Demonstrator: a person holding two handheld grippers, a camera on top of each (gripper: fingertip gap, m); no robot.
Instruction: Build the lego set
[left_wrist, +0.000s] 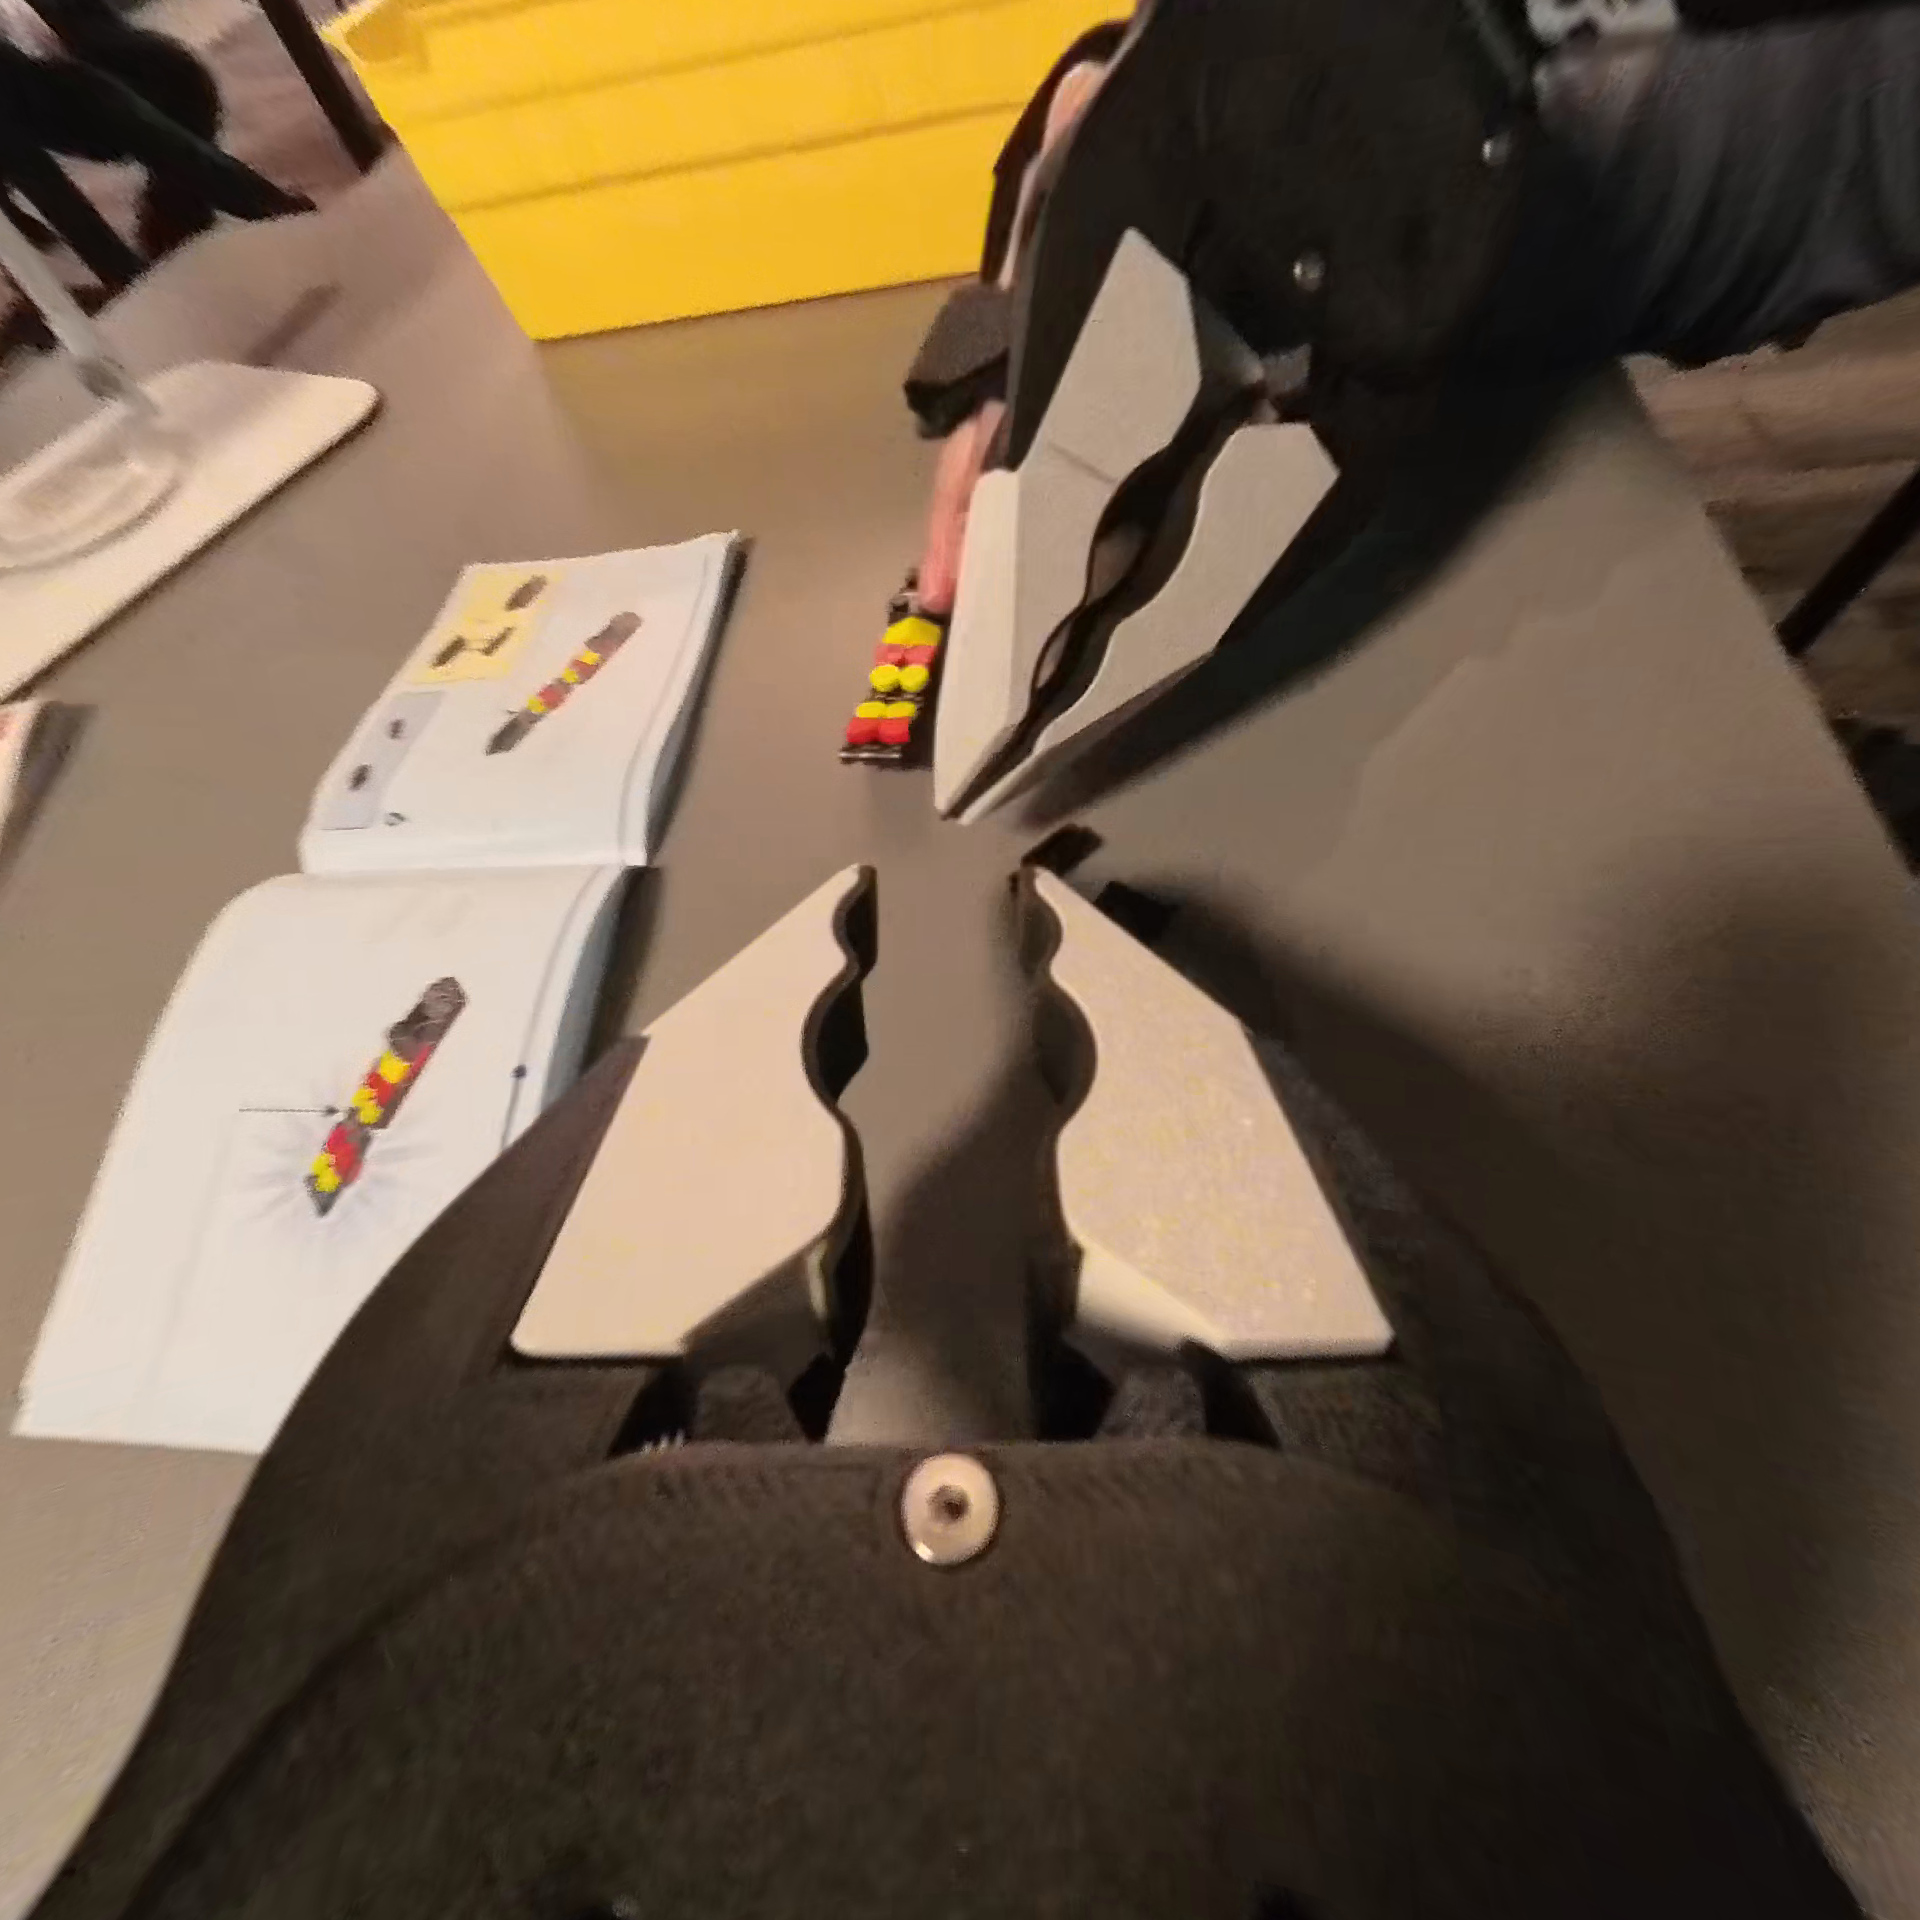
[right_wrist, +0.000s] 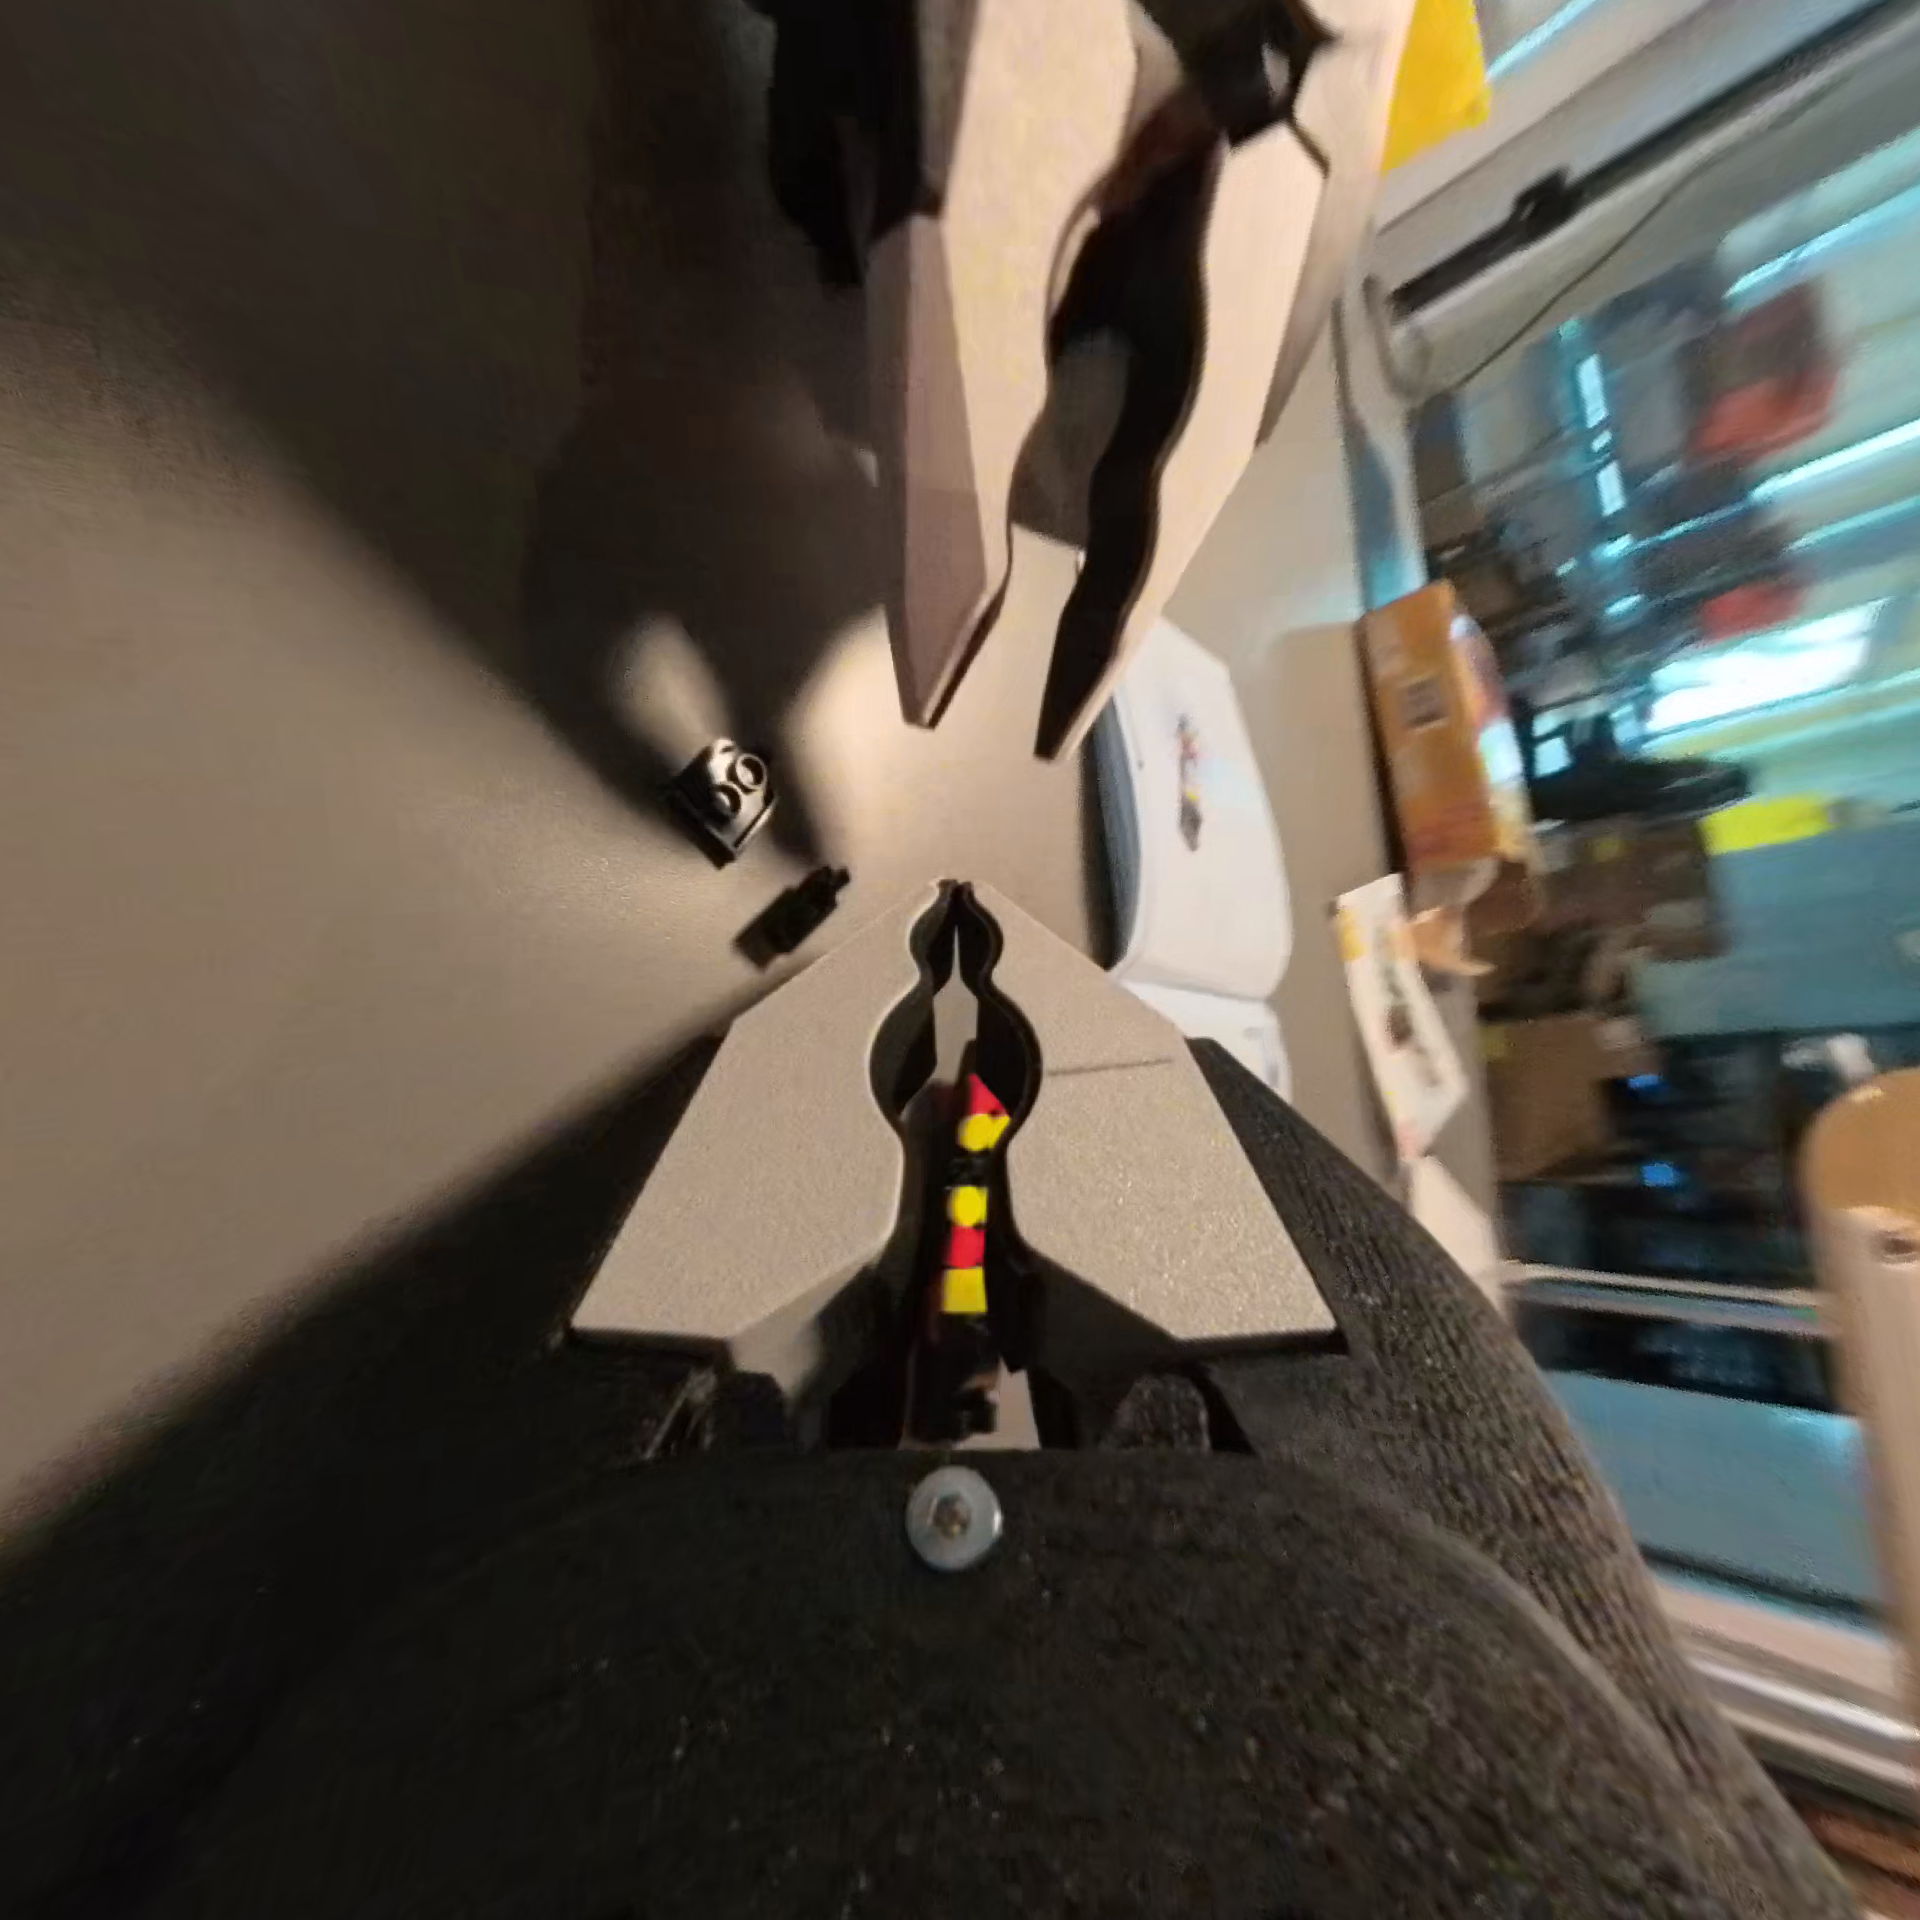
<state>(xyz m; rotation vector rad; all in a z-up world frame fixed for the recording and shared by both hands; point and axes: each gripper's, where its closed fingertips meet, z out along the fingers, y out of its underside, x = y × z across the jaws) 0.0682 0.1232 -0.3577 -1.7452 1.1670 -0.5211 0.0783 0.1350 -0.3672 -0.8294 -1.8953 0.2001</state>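
Note:
A black lego strip with red and yellow studs (left_wrist: 891, 686) lies on the dark table (left_wrist: 1507, 987), tight against the far side of my right gripper (left_wrist: 956, 805). That gripper is turned on its side with its tips together. In the right wrist view its own tips (right_wrist: 951, 896) meet, and the strip (right_wrist: 971, 1216) shows through the gap nearer the base. My left gripper (left_wrist: 948, 883) is open and empty, tip to tip with the right one; it also shows in the right wrist view (right_wrist: 987, 732). A black two-stud brick (right_wrist: 724, 800) and a smaller black piece (right_wrist: 790, 914) lie loose beside the tips.
An open instruction booklet (left_wrist: 540, 727) lies to the left; it also shows in the right wrist view (right_wrist: 1195, 831). A yellow bin (left_wrist: 727, 156) stands at the back. A white stand base (left_wrist: 156, 447) sits far left. An orange box (right_wrist: 1444, 727) stands beyond the booklet. Only a small space, under 4 cm, lies between the two pairs of fingers.

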